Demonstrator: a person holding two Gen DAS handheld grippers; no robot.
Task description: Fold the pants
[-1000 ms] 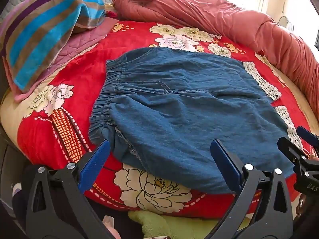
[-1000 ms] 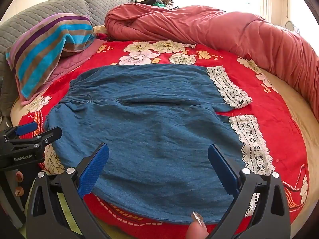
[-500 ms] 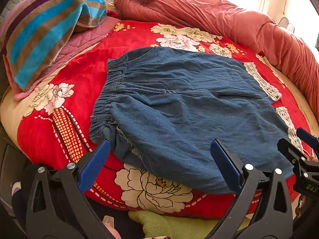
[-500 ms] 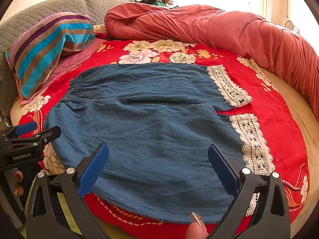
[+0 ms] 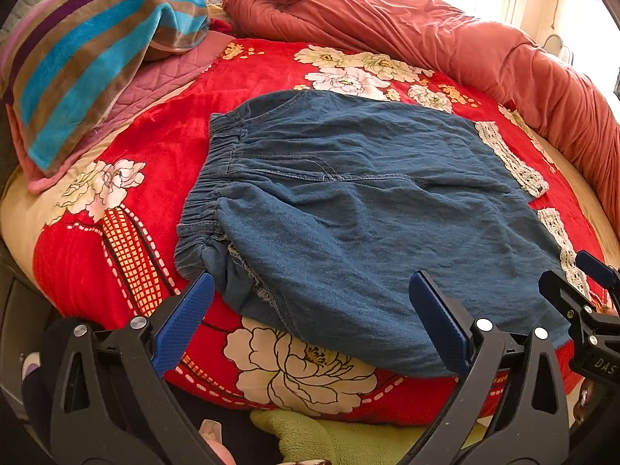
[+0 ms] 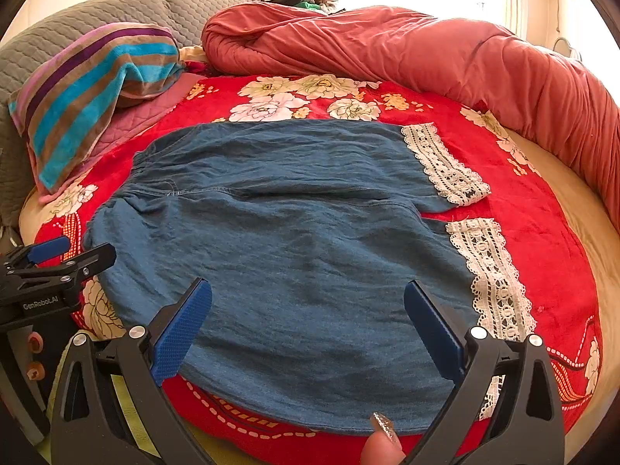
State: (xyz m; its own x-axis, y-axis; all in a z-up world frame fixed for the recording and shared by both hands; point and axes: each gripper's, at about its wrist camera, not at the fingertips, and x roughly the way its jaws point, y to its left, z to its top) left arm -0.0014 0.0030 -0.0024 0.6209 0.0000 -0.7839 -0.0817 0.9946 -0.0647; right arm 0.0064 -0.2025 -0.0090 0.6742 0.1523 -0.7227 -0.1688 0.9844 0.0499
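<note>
Blue denim pants (image 5: 348, 213) lie spread flat on a red flowered blanket (image 5: 162, 143), elastic waistband to the left and white lace-trimmed leg hems (image 6: 445, 162) to the right. They also show in the right wrist view (image 6: 290, 252). My left gripper (image 5: 310, 317) is open and empty, just above the near edge close to the waistband corner. My right gripper (image 6: 306, 321) is open and empty over the near edge of the lower leg. Each gripper shows in the other's view: the right (image 5: 581, 298) and the left (image 6: 50, 267).
A striped towel (image 5: 89, 50) lies on a pink quilted pillow at the far left. A rolled salmon duvet (image 6: 426, 62) runs along the back and right of the bed. A grey quilted headboard (image 6: 97, 11) stands behind. A green cloth (image 5: 329, 438) lies below the near bed edge.
Almost nothing changed. Both grippers have stayed open and drifted only slightly; the pants have not moved.
</note>
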